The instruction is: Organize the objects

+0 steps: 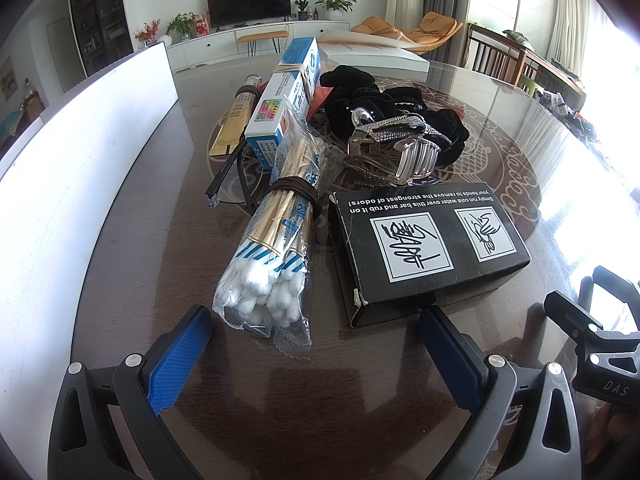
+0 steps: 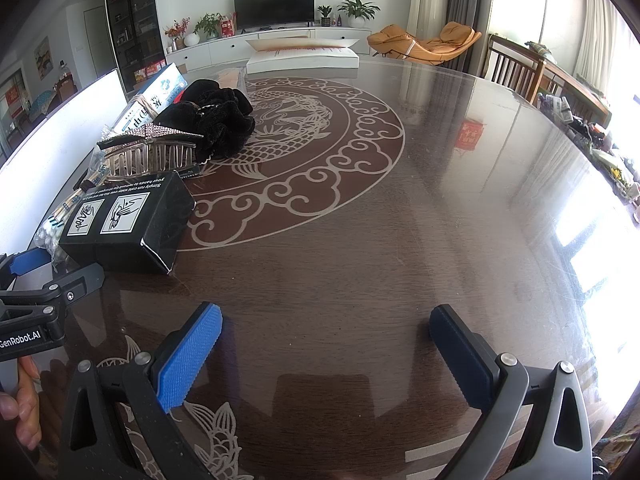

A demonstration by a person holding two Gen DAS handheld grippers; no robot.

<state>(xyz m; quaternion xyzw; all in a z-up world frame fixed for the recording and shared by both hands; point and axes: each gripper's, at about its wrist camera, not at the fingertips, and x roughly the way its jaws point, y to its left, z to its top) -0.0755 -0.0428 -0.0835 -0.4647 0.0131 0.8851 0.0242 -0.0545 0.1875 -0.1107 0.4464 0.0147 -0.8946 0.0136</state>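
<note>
A clutter of objects lies on the dark round table. In the left wrist view a bag of cotton swabs (image 1: 272, 256) lies just ahead of my open left gripper (image 1: 316, 320), with a black box (image 1: 428, 244) to its right. Behind them are a blue-white box (image 1: 286, 96), a gold tube (image 1: 236, 124), glasses (image 1: 236, 184), a rhinestone hair claw (image 1: 400, 148) and black scrunchies (image 1: 372, 100). My right gripper (image 2: 326, 320) is open and empty over bare table, right of the black box (image 2: 128, 224), the hair claw (image 2: 148, 152) and the scrunchies (image 2: 220, 116).
A white bin wall (image 1: 92, 152) stands along the left, also in the right wrist view (image 2: 60, 136). A white book or box (image 2: 302, 56) lies at the table's far edge. The table (image 2: 400, 220) has a glossy patterned top. Chairs stand at the right.
</note>
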